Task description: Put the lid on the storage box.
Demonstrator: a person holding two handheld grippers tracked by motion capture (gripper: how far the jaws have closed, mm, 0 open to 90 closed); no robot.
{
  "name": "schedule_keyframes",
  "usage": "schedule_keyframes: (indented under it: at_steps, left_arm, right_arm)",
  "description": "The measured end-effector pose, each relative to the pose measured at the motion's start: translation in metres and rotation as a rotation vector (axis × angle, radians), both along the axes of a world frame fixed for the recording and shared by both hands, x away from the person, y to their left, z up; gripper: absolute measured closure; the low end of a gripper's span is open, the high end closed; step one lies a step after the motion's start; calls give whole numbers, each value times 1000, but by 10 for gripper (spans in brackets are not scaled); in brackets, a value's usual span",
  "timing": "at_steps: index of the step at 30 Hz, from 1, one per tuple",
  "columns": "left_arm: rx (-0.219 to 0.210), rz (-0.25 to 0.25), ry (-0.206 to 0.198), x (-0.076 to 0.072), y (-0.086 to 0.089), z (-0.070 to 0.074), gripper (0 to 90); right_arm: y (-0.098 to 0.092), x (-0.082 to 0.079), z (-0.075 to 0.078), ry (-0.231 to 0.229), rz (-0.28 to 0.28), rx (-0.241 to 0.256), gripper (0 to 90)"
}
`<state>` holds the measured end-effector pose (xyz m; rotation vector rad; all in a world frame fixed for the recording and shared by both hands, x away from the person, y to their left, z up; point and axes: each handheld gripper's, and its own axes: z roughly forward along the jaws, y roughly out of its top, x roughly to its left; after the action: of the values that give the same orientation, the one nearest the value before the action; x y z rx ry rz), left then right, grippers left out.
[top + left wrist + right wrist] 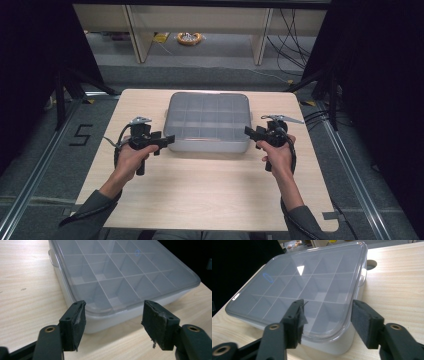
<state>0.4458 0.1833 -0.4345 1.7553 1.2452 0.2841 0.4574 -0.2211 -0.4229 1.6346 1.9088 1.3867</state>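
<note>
The compartment box (207, 122) sits on the far half of the wooden table (200, 185), centred between my two hands, with its clear lid (120, 272) closed over a grid of dividers. My left gripper (167, 141) hangs just beside the box's near left corner and my right gripper (248, 131) just beside its near right corner; each has its jaws spread wide and holds nothing.

My worry, as a judgement only: if I close either claw on a rounded corner, the pads may slide off the smooth plastic, since the corner gives no flat face to pinch. In the left gripper view the corner lies between my jaws but below them, so closing now could catch just the thin lid lip and pop or flex the lid instead of gripping the body. If one hand pushes before the other, the box may skid or twist across the table, which looks slick. The worn, frayed pad (300, 315) on my right claw might grip poorly too.

The box is shallow with a white base, rounded corners and a small latch tab (51, 257) on its side. The cells I can make out through the lid look empty, though glare hides some.
</note>
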Motion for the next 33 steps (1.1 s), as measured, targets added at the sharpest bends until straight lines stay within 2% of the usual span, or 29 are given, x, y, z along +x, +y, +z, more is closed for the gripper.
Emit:
schedule_keyframes:
  at_steps: [3,5,6,7,8,9,10,11,12,13,14,15,16,17,19,20,21,23,24,25,29,32,33]
  left_arm:
    - [-3,-12,8,-6,2,-4,327]
    - [3,-21,13,-8,3,-5,316]
    - [-10,-16,15,-9,2,-7,316]
    - [-3,-18,17,-10,3,-7,311]
    - [-3,-16,17,-12,3,-7,306]
    - [-4,-18,16,-13,3,-8,302]
    - [-6,-24,14,-13,3,-8,302]
    - [-8,-24,17,-15,3,-8,300]
    - [-9,-25,12,-16,3,-8,292]
    - [-8,-31,9,-17,3,-8,292]
    - [-13,-30,7,-18,3,-8,287]
    - [-7,-33,8,-20,3,-8,285]
    - [-10,-35,6,-21,3,-9,280]
    - [-12,-35,7,-22,3,-9,273]
    - [-12,-44,5,-25,2,-10,269]
    - [2,-50,3,-26,3,-10,267]
    - [-11,-54,2,-28,2,-11,263]
    - [-16,-57,2,-31,2,-12,248]
    - [-15,-61,4,-32,2,-13,248]
    - [-19,-64,6,-34,2,-15,240]
    - [-26,-73,13,-39,1,-19,227]
    - [-18,-83,-6,-42,1,-21,212]
    - [-15,-84,-1,-43,1,-22,208]
  right_arm:
    - [-1,-2,-1,-17,17,-8,405]
    - [1,-5,0,-9,6,-15,391]
    - [1,-5,0,-9,6,-15,391]
    - [1,-5,0,-31,15,-30,379]
    - [2,-6,1,-27,15,-26,365]
    - [7,-11,3,10,1,0,351]
    - [7,-11,3,10,1,0,351]
    - [4,-9,2,-36,31,-28,343]
    - [9,-14,3,-9,17,-8,326]
    - [9,-14,3,-9,17,-8,326]
    - [8,-13,2,-31,31,-40,319]
    - [7,-14,2,-39,39,-46,313]
    - [11,-17,2,-24,29,-7,306]
    - [10,-18,0,-47,52,-32,299]
    - [10,-19,1,-35,59,-25,299]
    - [10,-20,0,-53,62,-39,298]
    - [11,-22,-1,-57,61,-21,298]
    - [10,-25,-2,-74,64,-35,296]
    - [10,-25,-2,-74,64,-35,296]
    - [13,-29,-3,-64,58,-12,295]
    - [11,-33,-6,-65,78,-29,293]
    - [12,-37,-9,-76,76,-2,292]
    - [12,-39,-9,-56,74,-4,292]
